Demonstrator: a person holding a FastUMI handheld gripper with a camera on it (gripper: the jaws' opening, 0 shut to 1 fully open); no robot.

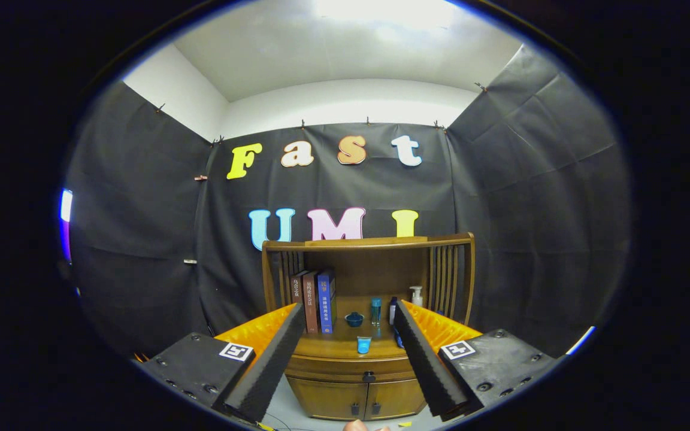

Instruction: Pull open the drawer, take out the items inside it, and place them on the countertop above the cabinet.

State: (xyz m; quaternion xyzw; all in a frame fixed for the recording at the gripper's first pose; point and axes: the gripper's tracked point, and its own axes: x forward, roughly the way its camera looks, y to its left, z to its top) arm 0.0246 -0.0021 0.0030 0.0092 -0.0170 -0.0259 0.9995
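Gripper (pixel 348 365) spread wide, holding nothing — drawer (pixel 351 366) shut, its knob (pixel 369 376) at 12 o'clock between the fingers; keep yourself square to it.

Glossy wood cabinet (pixel 345 371); ribbed foam-like gripper (pixel 348 365) pads.

a recording booth: black cloth walls (pixel 141 227) around one wooden cabinet (pixel 357 365) with books (pixel 318 302).

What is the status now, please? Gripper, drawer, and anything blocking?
Hand-held gripper open, holding nothing, well back from cabinet. Drawer shut, knob between the fingers' line. Small blue cup on countertop near its front edge. Nothing between fingers and drawer.
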